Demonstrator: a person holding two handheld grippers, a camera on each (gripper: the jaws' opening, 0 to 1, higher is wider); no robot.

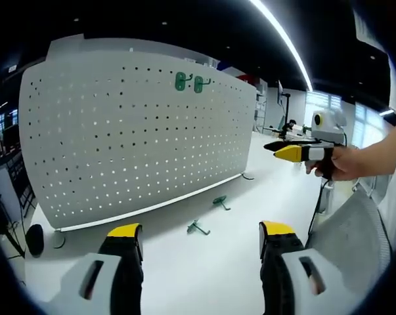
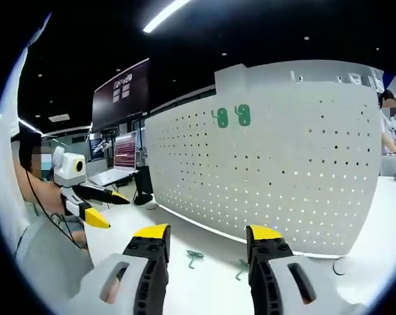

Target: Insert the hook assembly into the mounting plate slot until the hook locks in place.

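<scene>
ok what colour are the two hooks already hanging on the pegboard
Green, both hooks high on the white pegboard; clearest in the left gripper view.

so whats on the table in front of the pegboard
Two green hooks lie loose on the white table before the pegboard. Two more hooks hang mounted near its top. Behind the board is hidden.

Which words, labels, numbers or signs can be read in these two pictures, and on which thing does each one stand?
No text can be read.
The dark hanging sign in the right gripper view carries pale marks, too small and blurred to read.
The monitor below it shows reddish lines, also unreadable.
The white pegboard, its two mounted green hooks and the loose green hooks on the table bear no visible lettering.
</scene>
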